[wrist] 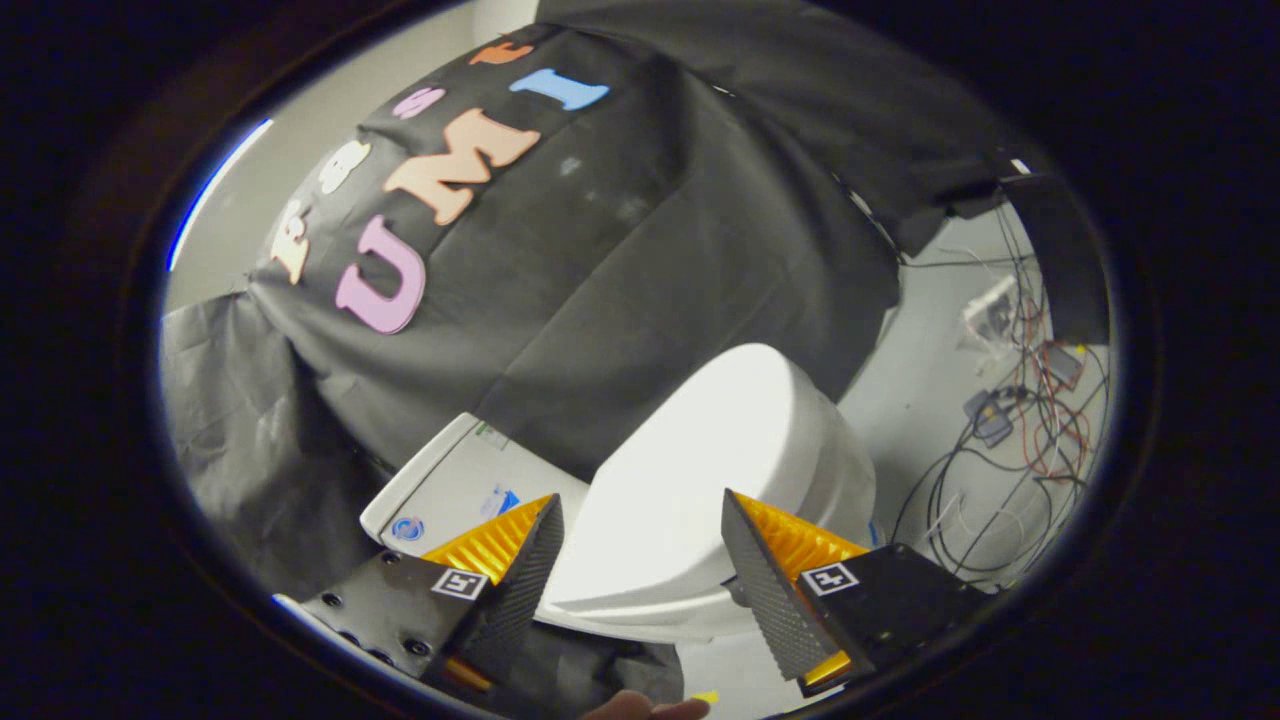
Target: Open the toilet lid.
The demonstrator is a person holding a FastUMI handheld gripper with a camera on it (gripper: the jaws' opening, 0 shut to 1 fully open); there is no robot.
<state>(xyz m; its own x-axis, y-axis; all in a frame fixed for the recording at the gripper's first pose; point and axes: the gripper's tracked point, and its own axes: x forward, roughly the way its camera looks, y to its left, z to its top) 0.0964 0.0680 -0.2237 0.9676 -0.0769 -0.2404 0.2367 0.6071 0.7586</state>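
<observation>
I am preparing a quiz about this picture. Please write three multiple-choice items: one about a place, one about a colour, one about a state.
1. Where is the toilet lid relative to the tongs?
A. behind them
B. just ahead, seen between the fingers
C. clamped in them

2. What colour is the toilet?
A. white
B. green
C. brown

3. In what state is the toilet lid?
A. taken off
B. raised upright
C. down, closed

Answers:
1 B, the lid shows in the gap between the two fingers and no finger presses on it.
2 A, lid and bowl are both white.
3 C, the lid lies flat over the bowl.
</observation>
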